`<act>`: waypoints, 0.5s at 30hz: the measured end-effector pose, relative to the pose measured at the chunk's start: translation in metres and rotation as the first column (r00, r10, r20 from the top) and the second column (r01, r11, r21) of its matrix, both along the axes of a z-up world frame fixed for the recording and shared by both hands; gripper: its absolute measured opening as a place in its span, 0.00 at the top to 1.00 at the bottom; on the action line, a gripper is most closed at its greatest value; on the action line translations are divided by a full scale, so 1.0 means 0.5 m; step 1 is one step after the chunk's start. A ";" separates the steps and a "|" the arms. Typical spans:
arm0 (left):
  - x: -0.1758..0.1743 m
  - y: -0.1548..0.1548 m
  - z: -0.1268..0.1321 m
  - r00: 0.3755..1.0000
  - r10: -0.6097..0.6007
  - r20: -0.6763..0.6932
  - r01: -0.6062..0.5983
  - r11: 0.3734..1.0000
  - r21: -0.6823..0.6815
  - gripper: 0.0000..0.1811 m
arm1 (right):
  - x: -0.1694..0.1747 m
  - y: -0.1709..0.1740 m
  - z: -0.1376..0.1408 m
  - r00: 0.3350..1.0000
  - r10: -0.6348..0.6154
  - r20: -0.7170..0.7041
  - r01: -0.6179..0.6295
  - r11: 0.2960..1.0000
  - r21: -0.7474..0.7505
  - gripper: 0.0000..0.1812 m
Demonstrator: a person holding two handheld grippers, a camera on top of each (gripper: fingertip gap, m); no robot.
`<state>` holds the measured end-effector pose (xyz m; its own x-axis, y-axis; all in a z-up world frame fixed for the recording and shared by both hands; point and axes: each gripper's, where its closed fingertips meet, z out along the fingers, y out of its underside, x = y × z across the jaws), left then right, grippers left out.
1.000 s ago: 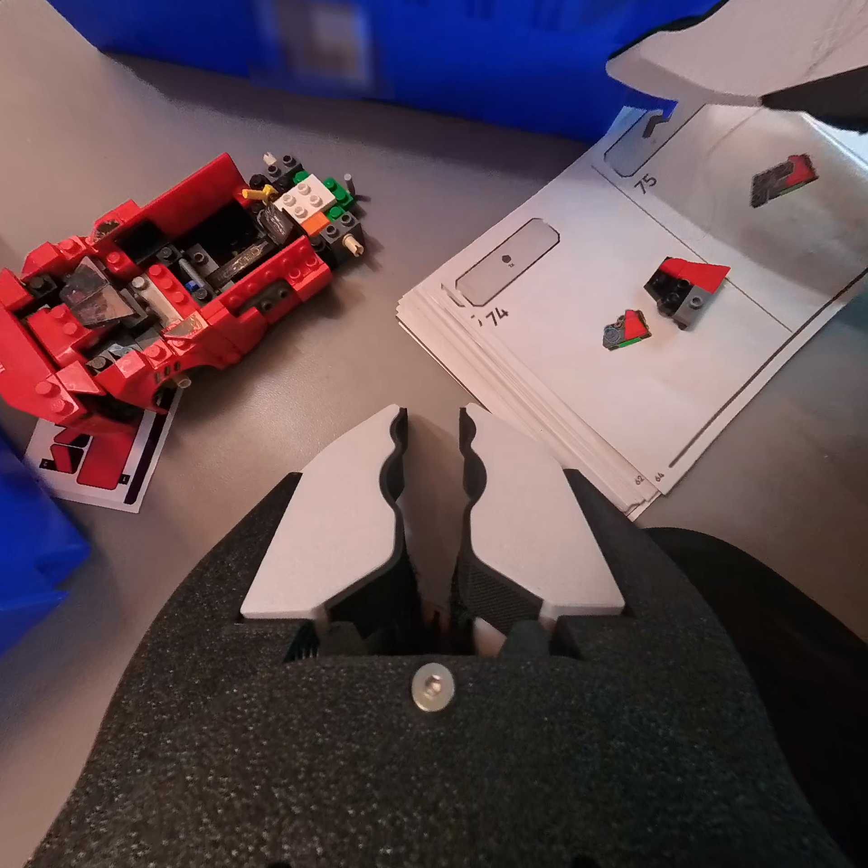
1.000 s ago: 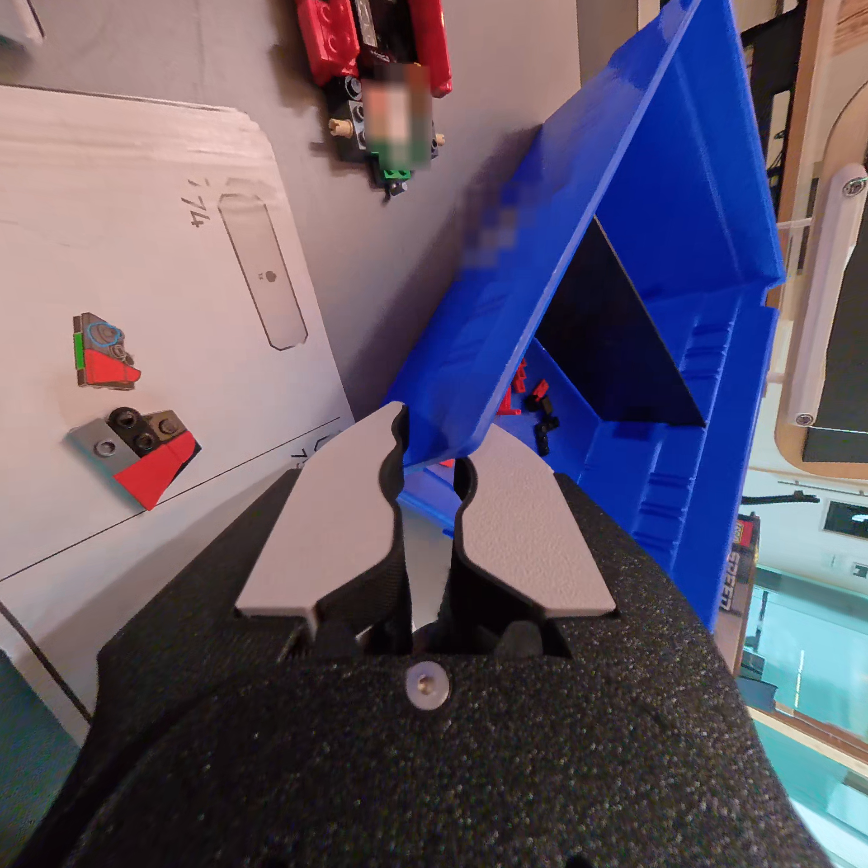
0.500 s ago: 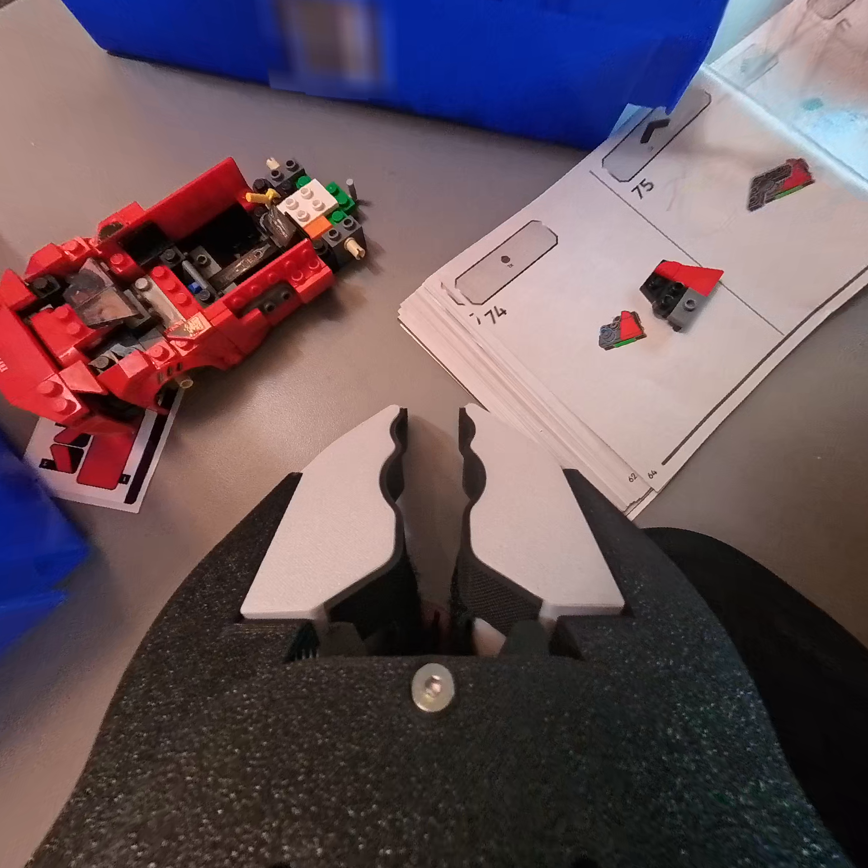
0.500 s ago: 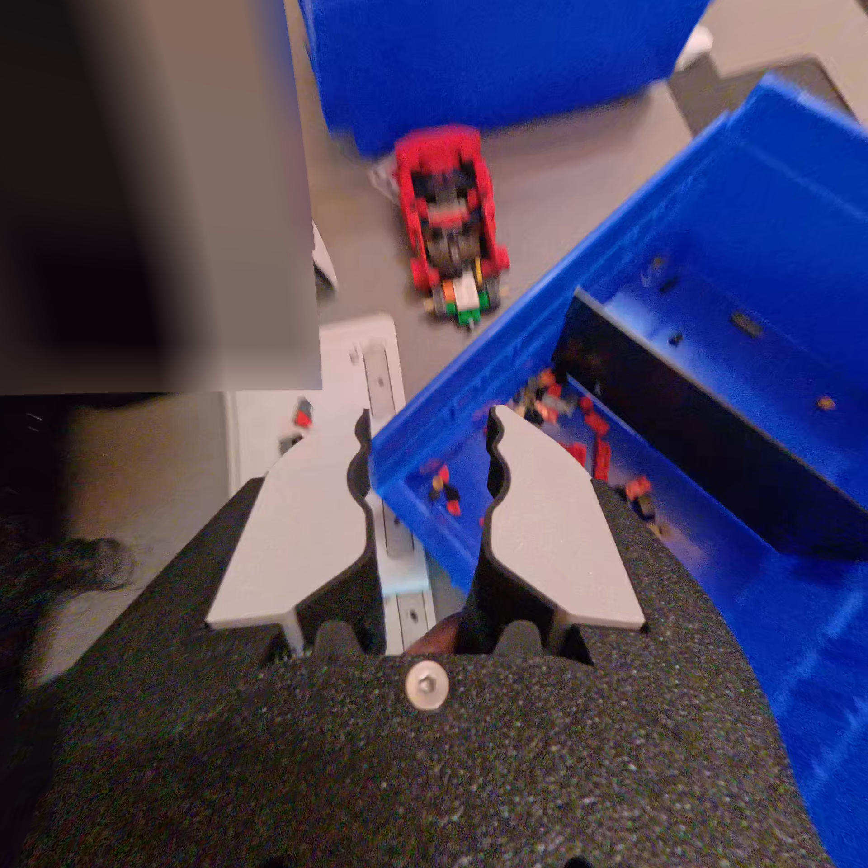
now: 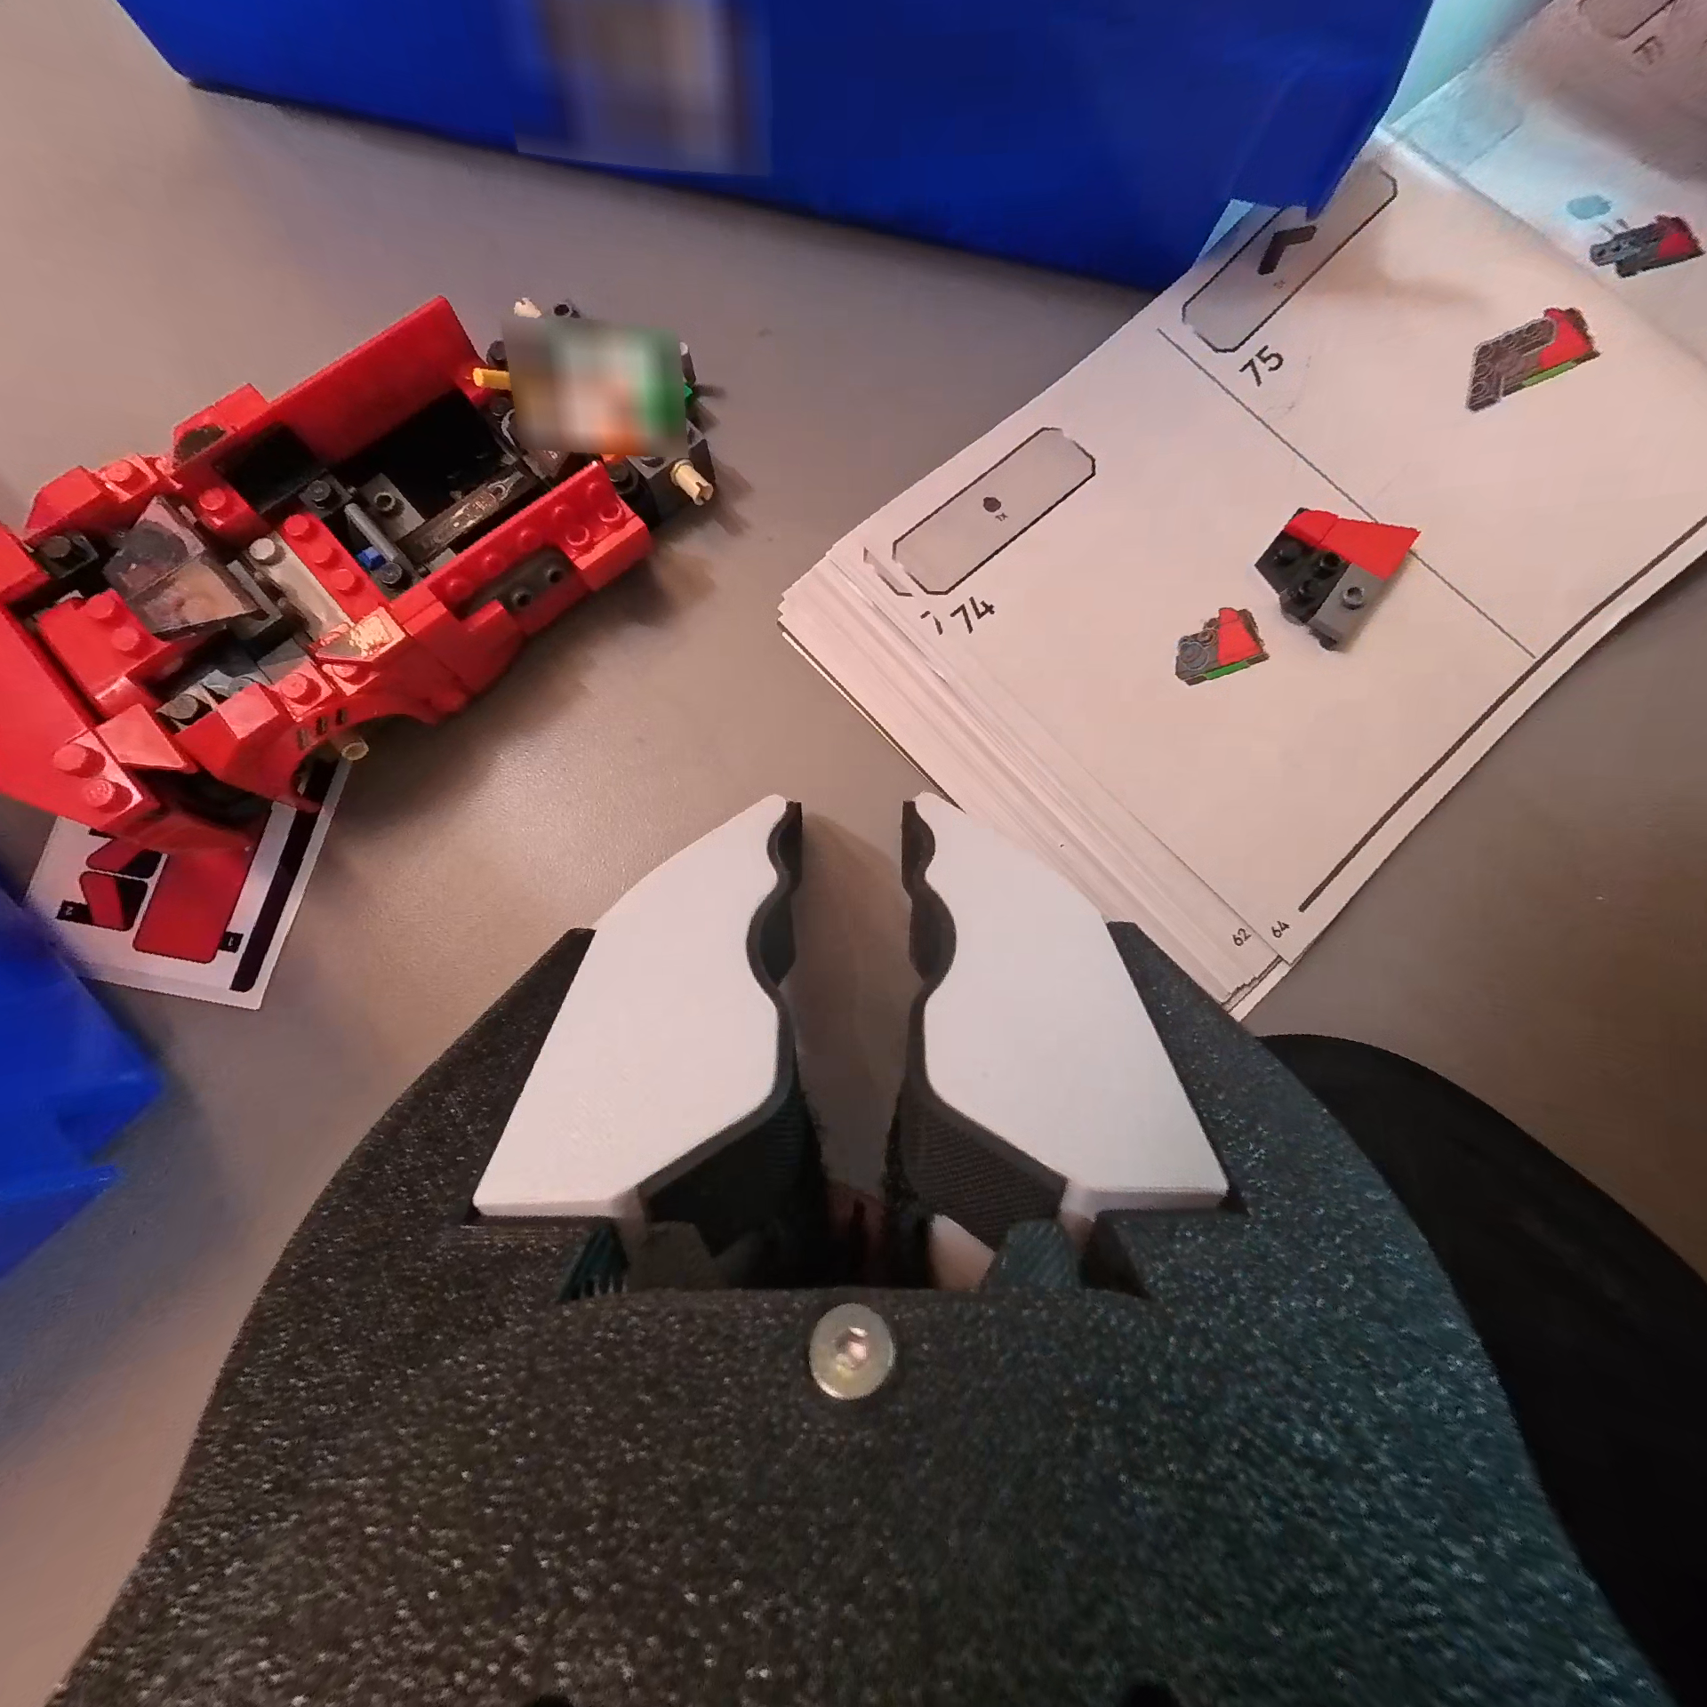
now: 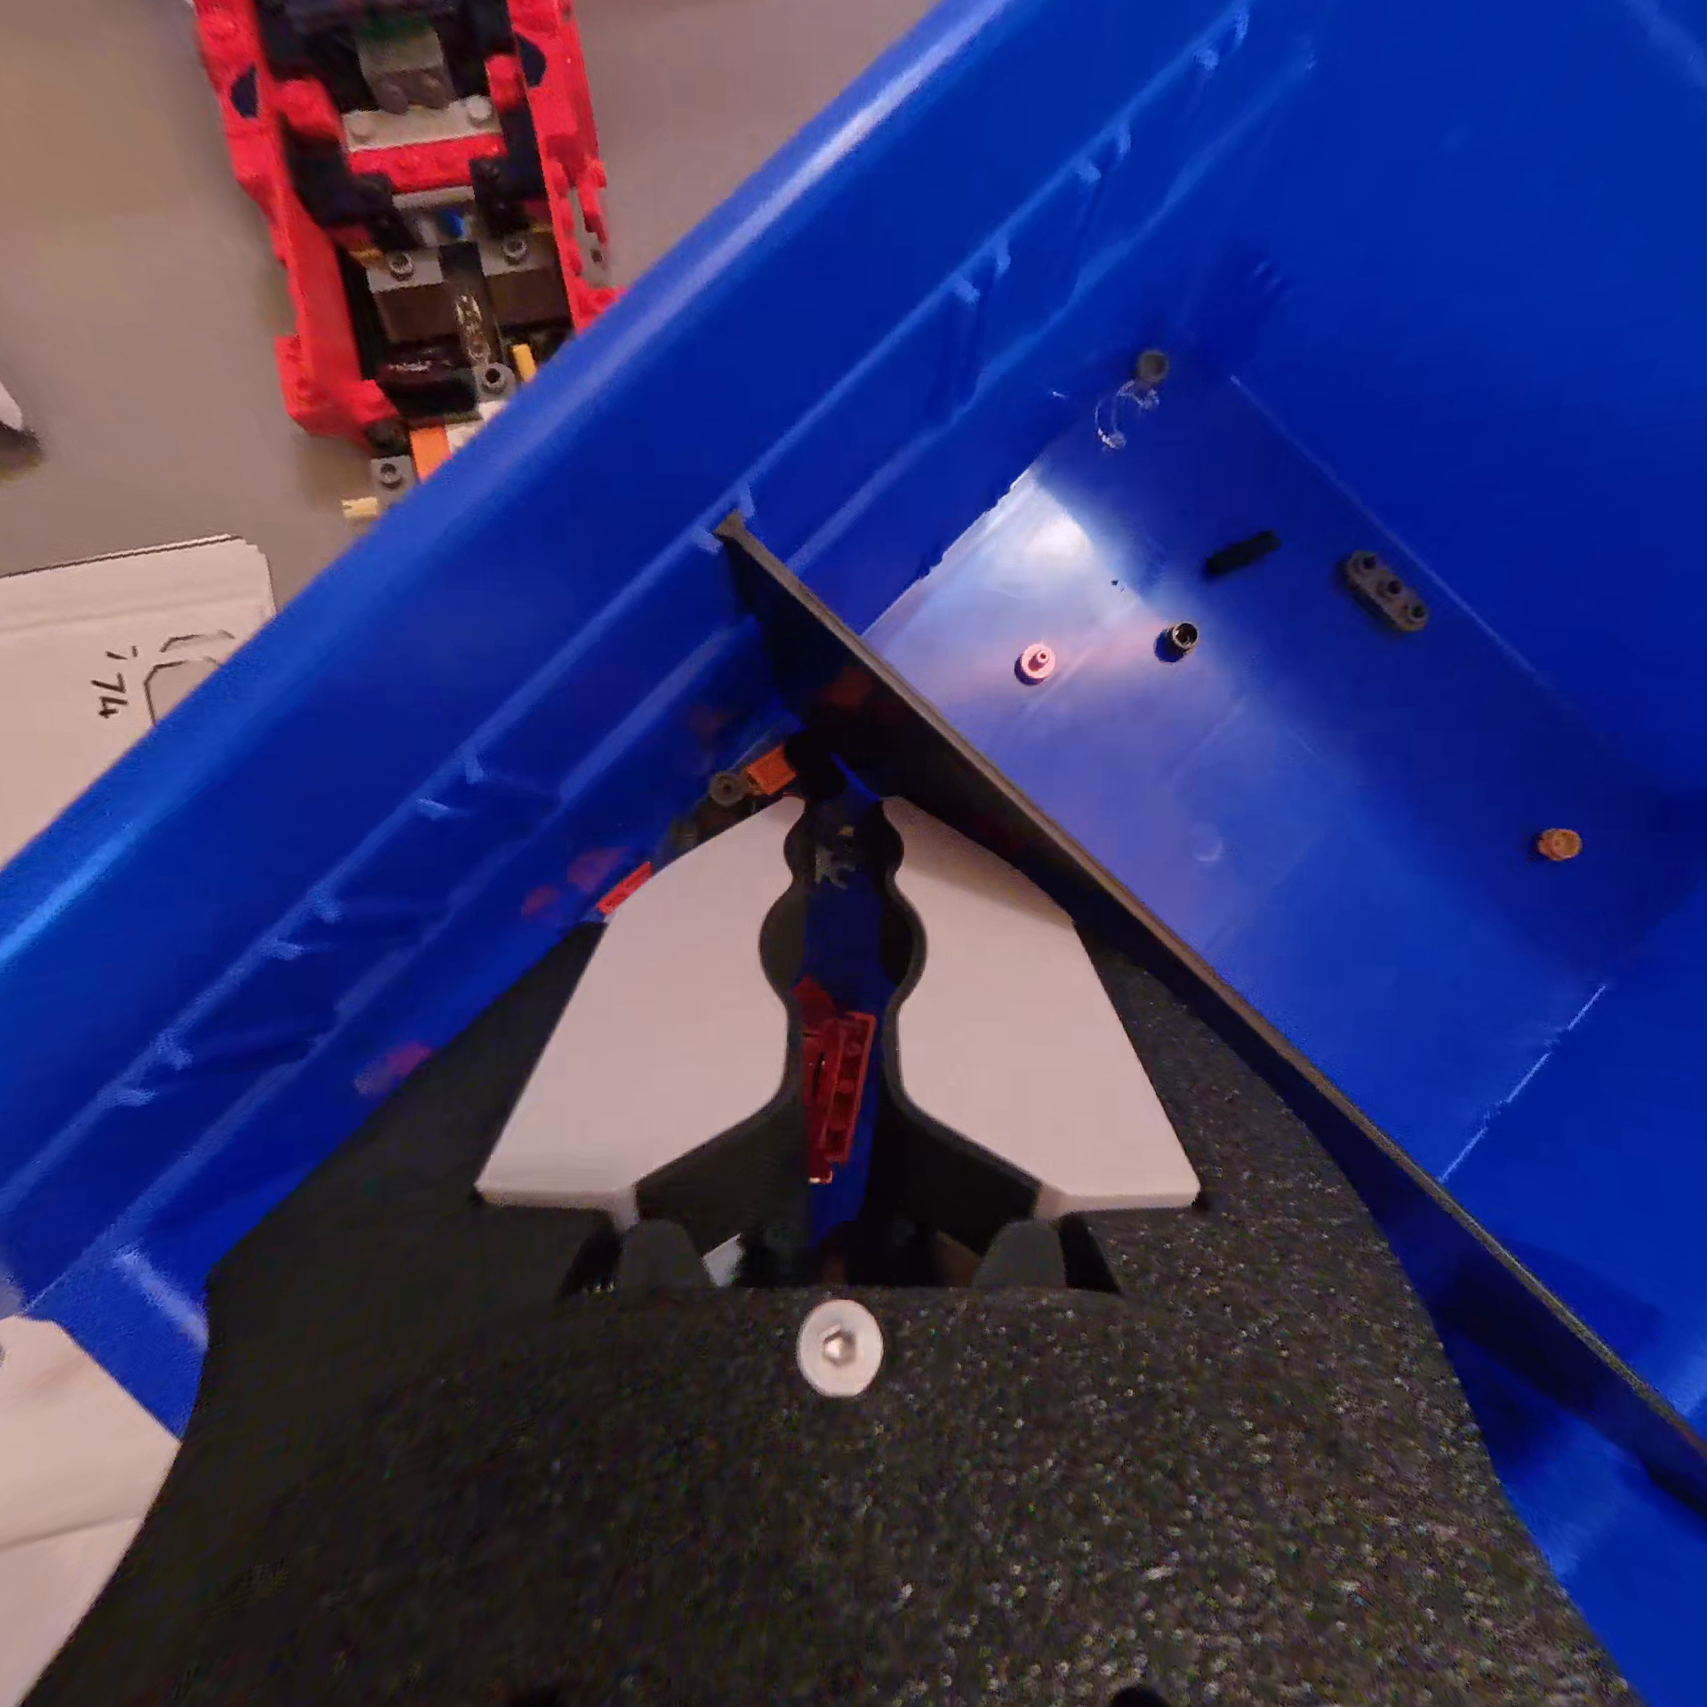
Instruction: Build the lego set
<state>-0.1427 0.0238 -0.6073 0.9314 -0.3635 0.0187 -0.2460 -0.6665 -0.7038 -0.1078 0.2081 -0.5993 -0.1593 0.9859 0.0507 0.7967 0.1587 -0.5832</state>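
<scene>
The part-built red Lego car (image 5: pixel 305 591) lies on the grey table at the left; it also shows in the right wrist view (image 6: pixel 406 185). A small red, black and grey wedge assembly (image 5: pixel 1330 582) rests on the open instruction booklet (image 5: pixel 1108 757). My left gripper (image 5: pixel 850 822) hovers over the table between car and booklet, jaws a narrow gap apart and empty. My right gripper (image 6: pixel 839 813) is down inside a blue bin (image 6: pixel 647 554), over loose pieces. A small dark piece (image 6: pixel 836 850) sits between its tips; I cannot tell whether it is gripped. A red plate (image 6: pixel 836 1081) shows through the gap.
A black divider (image 6: pixel 1016 831) splits the bin; beyond it lie a pink round piece (image 6: pixel 1036 663), a grey plate (image 6: pixel 1383 589) and an orange stud (image 6: pixel 1558 842). A sticker sheet (image 5: pixel 175 905) lies under the car's front. Blue bins stand at the back (image 5: pixel 924 111) and left (image 5: pixel 55 1090). About 20 cm separates my left fingertips from my right.
My right gripper has swung from beside the booklet down into the blue bin; its jaws widened, then narrowed again. My left gripper has barely moved.
</scene>
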 end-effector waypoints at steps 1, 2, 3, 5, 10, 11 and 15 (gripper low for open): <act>0.000 0.000 0.000 1.000 0.000 0.000 0.000 1.000 -0.001 0.89 | 0.001 0.001 -0.006 1.000 -0.005 0.011 0.005 1.000 -0.006 0.94; 0.000 0.000 0.000 1.000 -0.001 0.002 0.001 1.000 0.000 0.89 | 0.001 0.002 -0.012 1.000 -0.011 0.021 0.011 1.000 -0.009 0.95; 0.000 0.000 0.000 1.000 -0.001 0.002 0.001 1.000 0.001 0.89 | 0.003 0.004 -0.018 0.999 -0.017 0.033 0.018 1.000 -0.011 0.94; 0.000 0.000 0.000 1.000 -0.001 0.003 0.001 1.000 0.002 0.89 | 0.005 0.006 -0.024 0.998 -0.035 0.044 0.036 0.999 -0.021 0.94; 0.001 0.000 0.000 1.000 -0.003 0.001 0.003 1.000 0.002 0.89 | 0.009 0.011 -0.030 0.998 -0.047 0.032 0.048 0.998 -0.042 0.95; 0.001 0.000 -0.001 1.000 -0.004 0.001 0.004 1.000 -0.002 0.89 | 0.011 0.012 -0.029 0.998 -0.048 0.036 0.050 0.998 -0.042 0.95; 0.001 0.000 0.000 1.000 -0.004 0.001 0.004 1.000 0.000 0.89 | 0.025 0.013 0.008 0.998 -0.061 -0.016 0.060 0.994 -0.093 0.96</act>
